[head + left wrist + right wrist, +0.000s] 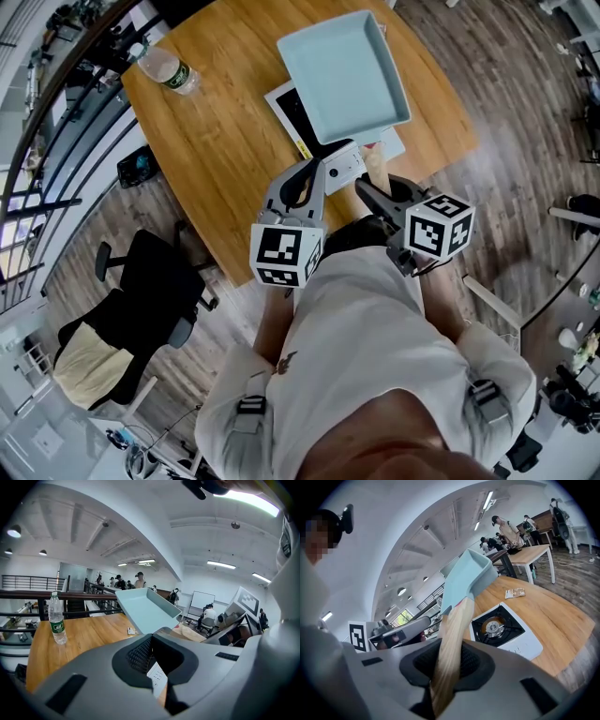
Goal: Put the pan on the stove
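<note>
A light blue square pan [345,75] hangs tilted above a white single-burner stove [342,167] on the wooden table [225,159]. My right gripper [373,195] is shut on the pan's wooden handle [452,639]. In the right gripper view the pan [466,581] rises ahead and the stove [506,634] sits below to the right, its burner uncovered. My left gripper [309,178] is at the stove's front left corner. Its jaws stand a little apart, with only the stove's white panel [157,679] showing through the gap. The pan [145,611] floats just ahead of it.
A plastic water bottle [169,70] stands near the table's far left corner. A small packet [514,592] lies on the wood beyond the stove. A black office chair [150,291] is left of the table. Several people are at desks far behind.
</note>
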Tool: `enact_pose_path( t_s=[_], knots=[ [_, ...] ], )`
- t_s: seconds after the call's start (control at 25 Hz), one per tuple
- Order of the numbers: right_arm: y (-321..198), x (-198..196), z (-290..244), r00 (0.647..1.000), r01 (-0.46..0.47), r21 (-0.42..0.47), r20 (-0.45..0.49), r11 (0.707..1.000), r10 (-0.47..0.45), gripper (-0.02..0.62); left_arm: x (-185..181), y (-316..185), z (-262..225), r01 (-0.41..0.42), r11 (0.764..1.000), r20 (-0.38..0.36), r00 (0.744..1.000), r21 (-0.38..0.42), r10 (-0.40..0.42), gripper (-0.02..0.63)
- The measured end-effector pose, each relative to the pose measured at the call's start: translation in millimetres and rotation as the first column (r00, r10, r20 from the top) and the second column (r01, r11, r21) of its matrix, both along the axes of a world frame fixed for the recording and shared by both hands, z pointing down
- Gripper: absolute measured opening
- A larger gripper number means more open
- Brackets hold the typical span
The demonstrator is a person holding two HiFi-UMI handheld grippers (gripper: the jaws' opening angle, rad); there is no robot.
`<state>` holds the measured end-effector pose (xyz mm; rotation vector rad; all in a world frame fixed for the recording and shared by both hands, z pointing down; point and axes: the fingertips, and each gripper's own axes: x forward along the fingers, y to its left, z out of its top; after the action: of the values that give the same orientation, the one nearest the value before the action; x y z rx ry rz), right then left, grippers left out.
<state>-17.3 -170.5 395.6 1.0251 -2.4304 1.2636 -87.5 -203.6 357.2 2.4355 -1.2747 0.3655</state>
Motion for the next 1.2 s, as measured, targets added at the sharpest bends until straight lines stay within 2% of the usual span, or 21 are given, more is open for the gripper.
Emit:
enact_pose_path(
  t_s=[0.68, 1.2],
  knots=[
    [-5.6, 9.6, 39.8, 0.998, 0.055, -0.096, 0.014, 0.994, -0.054, 0.077, 11.5, -10.6, 34.7, 0.048, 0.996, 0.049, 0.998, -0.07, -0.045, 0.02],
    [-20.7, 13.2, 69.9, 0.996, 0.091, -0.128, -0.002, 0.988, -0.092, 0.077, 17.8, -19.2, 61.0, 0.067, 0.99, 0.061, 0.996, -0.121, -0.06, 0.02]
  ],
)
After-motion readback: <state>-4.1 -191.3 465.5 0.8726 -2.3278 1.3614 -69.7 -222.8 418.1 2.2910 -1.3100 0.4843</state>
